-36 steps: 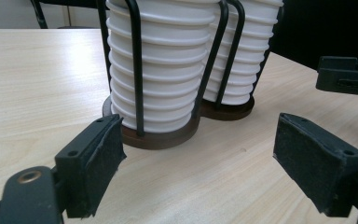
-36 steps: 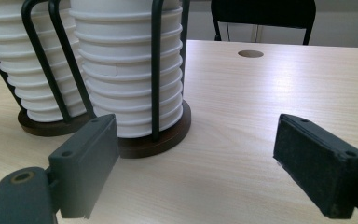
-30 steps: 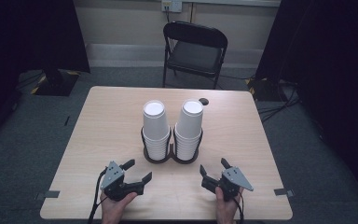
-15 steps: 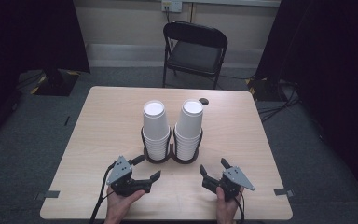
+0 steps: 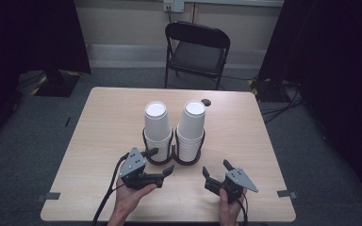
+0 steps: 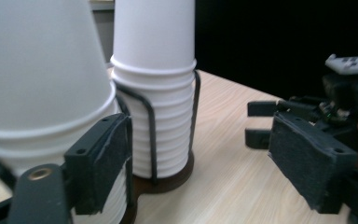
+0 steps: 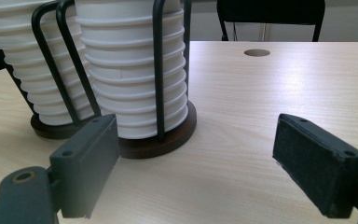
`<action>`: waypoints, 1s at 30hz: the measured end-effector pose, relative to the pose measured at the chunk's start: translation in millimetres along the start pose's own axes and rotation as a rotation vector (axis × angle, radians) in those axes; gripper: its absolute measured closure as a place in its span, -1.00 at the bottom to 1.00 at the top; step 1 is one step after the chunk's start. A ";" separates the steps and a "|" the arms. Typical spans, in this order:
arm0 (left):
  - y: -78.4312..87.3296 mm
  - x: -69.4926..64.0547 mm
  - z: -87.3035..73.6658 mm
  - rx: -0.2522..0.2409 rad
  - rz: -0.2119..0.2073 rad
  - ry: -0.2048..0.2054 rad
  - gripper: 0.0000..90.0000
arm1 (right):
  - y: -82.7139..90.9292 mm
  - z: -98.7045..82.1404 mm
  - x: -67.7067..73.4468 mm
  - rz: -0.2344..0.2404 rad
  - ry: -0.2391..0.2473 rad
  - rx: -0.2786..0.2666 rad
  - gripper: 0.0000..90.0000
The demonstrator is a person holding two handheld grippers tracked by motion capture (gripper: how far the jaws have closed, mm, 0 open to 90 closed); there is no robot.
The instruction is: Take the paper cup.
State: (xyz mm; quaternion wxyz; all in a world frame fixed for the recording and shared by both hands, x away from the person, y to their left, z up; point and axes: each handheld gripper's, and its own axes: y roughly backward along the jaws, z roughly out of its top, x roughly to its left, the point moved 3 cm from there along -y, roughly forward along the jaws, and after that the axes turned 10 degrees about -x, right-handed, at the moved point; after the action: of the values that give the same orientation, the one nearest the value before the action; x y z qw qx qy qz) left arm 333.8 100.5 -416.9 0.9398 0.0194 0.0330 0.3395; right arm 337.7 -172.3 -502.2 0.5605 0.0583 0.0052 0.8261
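Starting at the left of the high view: the left gripper (image 5: 164, 159) is climbing off the table (image 5: 99, 117). A second ago it was sitting low near the front edge. Now the hand is lifting it and carrying it forward, tilted, so its upper jaw is reaching the wire of the cup holder (image 5: 173, 159). The jaws have just been drawing in a little, yet they are standing clearly apart. In the left gripper view the two pads are spread wide and gripping nothing. The left stack of paper cups (image 6: 37, 79) is looming right behind the near pad.

Moving across, that left stack of paper cups (image 5: 157, 125) is standing upside down in the holder's left ring, at the middle of the table. The right stack of paper cups (image 5: 191, 125) is standing in the ring beside it, close to its neighbour. Whether the two stacks are touching, I cannot tell. No cup is leaving the holder yet.

On to the right: the right gripper (image 5: 215, 165) is staying exactly where it was a second ago, low near the front edge, a little way from the holder. Its claw is open too. In the right gripper view its pads are framing bare wood, with the holder's dark base (image 7: 168, 140) ahead of them.

So I judge the left hand is making the approach, lining up on the left stack for a first grasp. The right seems to be waiting its turn, perhaps to steady the holder.
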 end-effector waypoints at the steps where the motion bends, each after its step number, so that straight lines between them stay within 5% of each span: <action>1: -1.6 -0.3 2.1 -0.001 -0.002 -0.008 -0.55 | 0.1 0.0 -0.1 0.001 0.004 -0.002 -0.70; 9: -14.5 -1.4 14.9 0.004 -0.031 -0.046 -0.53 | -0.7 0.0 -0.8 0.003 -0.005 0.011 -0.70; 30: -37.6 -3.7 53.8 -0.006 -0.079 -0.068 -0.53 | -0.4 0.0 -0.8 0.011 -0.009 0.012 -0.70</action>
State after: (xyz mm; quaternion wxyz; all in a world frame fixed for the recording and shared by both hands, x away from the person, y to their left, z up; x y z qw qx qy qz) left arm 359.0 68.4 -365.2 0.9532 0.0267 0.0008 0.3011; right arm 338.3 -172.9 -502.3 0.5556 0.0654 0.0072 0.8288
